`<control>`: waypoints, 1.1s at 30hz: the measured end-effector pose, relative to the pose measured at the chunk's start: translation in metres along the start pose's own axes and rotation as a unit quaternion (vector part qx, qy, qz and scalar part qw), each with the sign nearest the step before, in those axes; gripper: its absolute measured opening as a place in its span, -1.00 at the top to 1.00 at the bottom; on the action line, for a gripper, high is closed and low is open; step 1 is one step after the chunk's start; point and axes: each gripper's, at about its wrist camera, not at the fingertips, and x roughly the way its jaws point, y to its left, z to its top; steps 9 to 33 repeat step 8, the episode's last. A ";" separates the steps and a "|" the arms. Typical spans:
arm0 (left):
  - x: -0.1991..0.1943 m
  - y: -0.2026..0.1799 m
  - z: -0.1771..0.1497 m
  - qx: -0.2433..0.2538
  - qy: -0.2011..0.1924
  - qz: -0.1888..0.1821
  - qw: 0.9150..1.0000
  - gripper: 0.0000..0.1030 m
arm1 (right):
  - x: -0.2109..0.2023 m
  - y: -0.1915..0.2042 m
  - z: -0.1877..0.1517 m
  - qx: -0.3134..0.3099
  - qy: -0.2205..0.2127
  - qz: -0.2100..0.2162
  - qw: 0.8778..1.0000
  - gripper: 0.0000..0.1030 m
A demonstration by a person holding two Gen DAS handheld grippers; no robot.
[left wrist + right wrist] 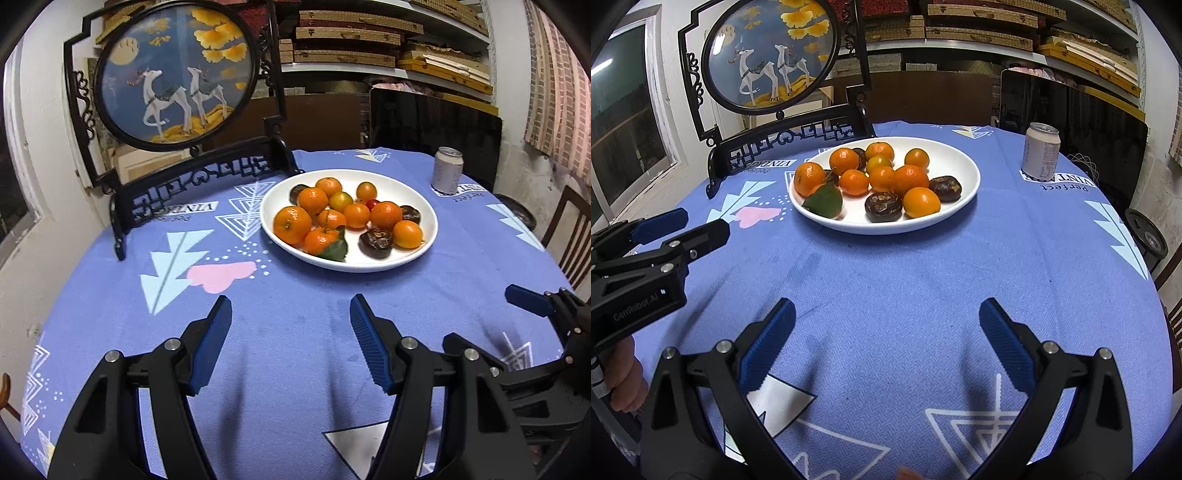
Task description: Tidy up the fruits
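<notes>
A white plate (424, 236) (964, 173) sits past mid-table, heaped with several oranges (291, 225) (921, 201), several dark brown fruits (376, 242) (882, 206), a small red fruit (372, 202) and a green leaf (334, 251) (824, 201). My left gripper (291, 308) hovers open over bare cloth, short of the plate, nothing between its blue pads. My right gripper (887, 312) is also open and empty, nearer than the plate. Each gripper shows in the other's view: the right gripper (528, 301) at the right edge, the left gripper (683, 225) at the left edge.
The round table wears a blue patterned cloth (295, 295) (905, 266). A drinks can (447, 170) (1041, 153) stands at the back right. A black-framed round deer screen (177, 70) (772, 55) stands at the back left. Dark chairs (576, 236) ring the right side; shelves fill the back wall.
</notes>
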 end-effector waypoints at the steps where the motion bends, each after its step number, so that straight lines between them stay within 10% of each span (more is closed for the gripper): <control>1: 0.001 0.001 0.000 -0.003 0.003 -0.004 1.000 -0.30 | 0.000 0.000 0.000 0.000 0.000 0.000 1.000 -0.96; 33: 0.000 0.001 0.001 -0.011 0.001 -0.008 1.000 -0.30 | 0.000 0.000 0.000 0.000 0.000 0.000 1.000 -0.96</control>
